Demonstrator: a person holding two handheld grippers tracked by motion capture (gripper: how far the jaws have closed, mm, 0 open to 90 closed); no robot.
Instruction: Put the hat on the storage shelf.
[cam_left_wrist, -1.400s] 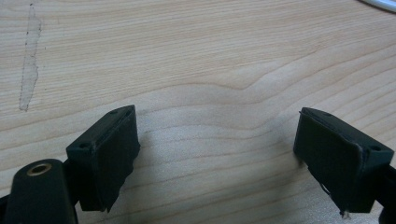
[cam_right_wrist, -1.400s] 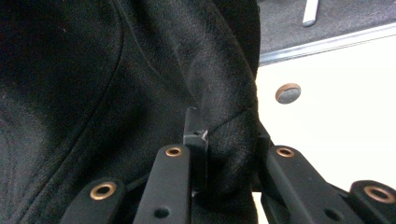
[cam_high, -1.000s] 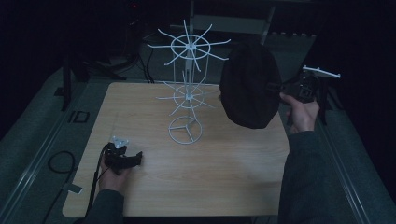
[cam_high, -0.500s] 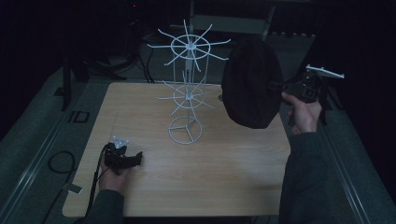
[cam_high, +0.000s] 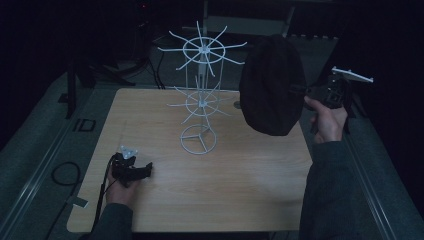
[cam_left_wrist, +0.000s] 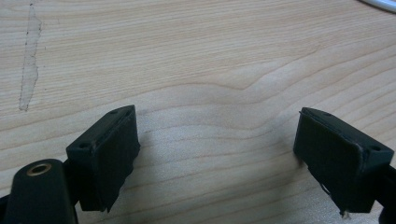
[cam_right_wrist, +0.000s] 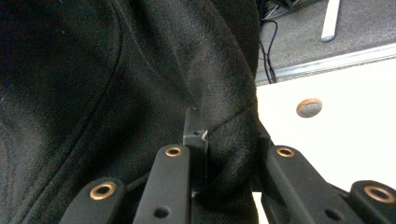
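A black fabric hat (cam_high: 270, 92) hangs in the air over the right part of the wooden table (cam_high: 250, 190), to the right of the white wire rack (cam_high: 200, 100) and near its upper arms. My right gripper (cam_high: 300, 91) comes in from the right, held level, and is shut on a fold of the hat's edge. In the right gripper view the hat (cam_right_wrist: 116, 93) bunches between the jaws of the right gripper (cam_right_wrist: 229, 149). My left gripper (cam_high: 142, 170) rests on the table at the front left. Its jaws stand open in the left gripper view (cam_left_wrist: 217, 140), with bare wood between them.
The rack has two tiers of spoke arms and a ring base (cam_high: 198, 139) at the table's middle. A small round hole (cam_right_wrist: 308, 107) sits in the tabletop near the far right. Cables (cam_high: 65, 175) lie on the dark floor beside the table's left edge.
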